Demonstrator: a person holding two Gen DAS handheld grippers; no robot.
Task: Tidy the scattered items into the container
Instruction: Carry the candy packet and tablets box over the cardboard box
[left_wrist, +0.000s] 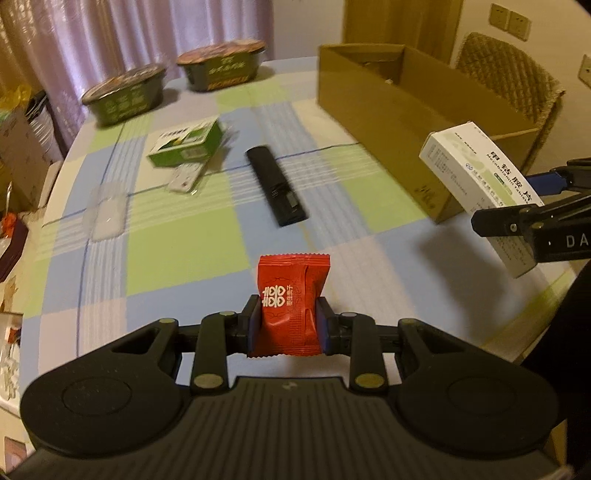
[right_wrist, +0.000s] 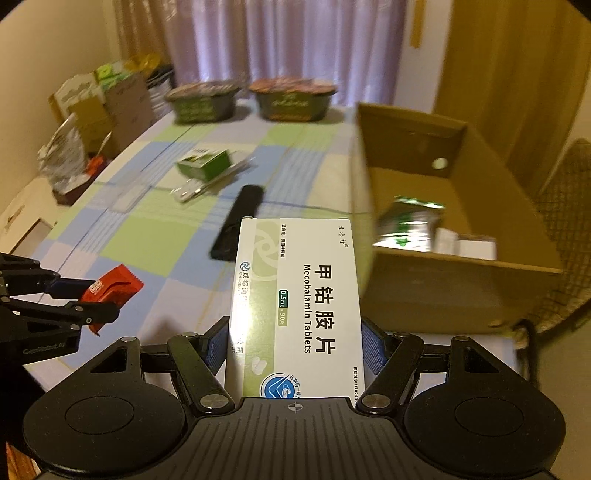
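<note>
- Left gripper (left_wrist: 288, 325): clamped on a red sachet (left_wrist: 290, 302), which stands upright between the two blue pads above the checked tablecloth (left_wrist: 177, 240).
- Right gripper (right_wrist: 295, 343): clamped on a white tablet box (right_wrist: 299, 306) printed "Mecobalamin Tablets", held lengthwise between the blue pads, above the table's near edge, just left of the cardboard box (right_wrist: 443, 295).
- Cardboard box: open-topped, at the table's right side; inside lie a green-and-silver packet (right_wrist: 410, 225) and small white boxes (right_wrist: 465, 243).
- Centre of table: a black remote control (left_wrist: 277, 186) lies flat, well apart from both grippers.
- Beyond it: a green carton (left_wrist: 188, 144) resting partly on a white remote control (left_wrist: 184, 179); a clear plastic piece (left_wrist: 107, 214) lies to their left.
- Far edge: two lidded instant-noodle bowls (left_wrist: 125, 92) (left_wrist: 223, 64) side by side before the curtain (left_wrist: 129, 33).
- Behind the cardboard box: a wicker chair (left_wrist: 517, 81).
</note>
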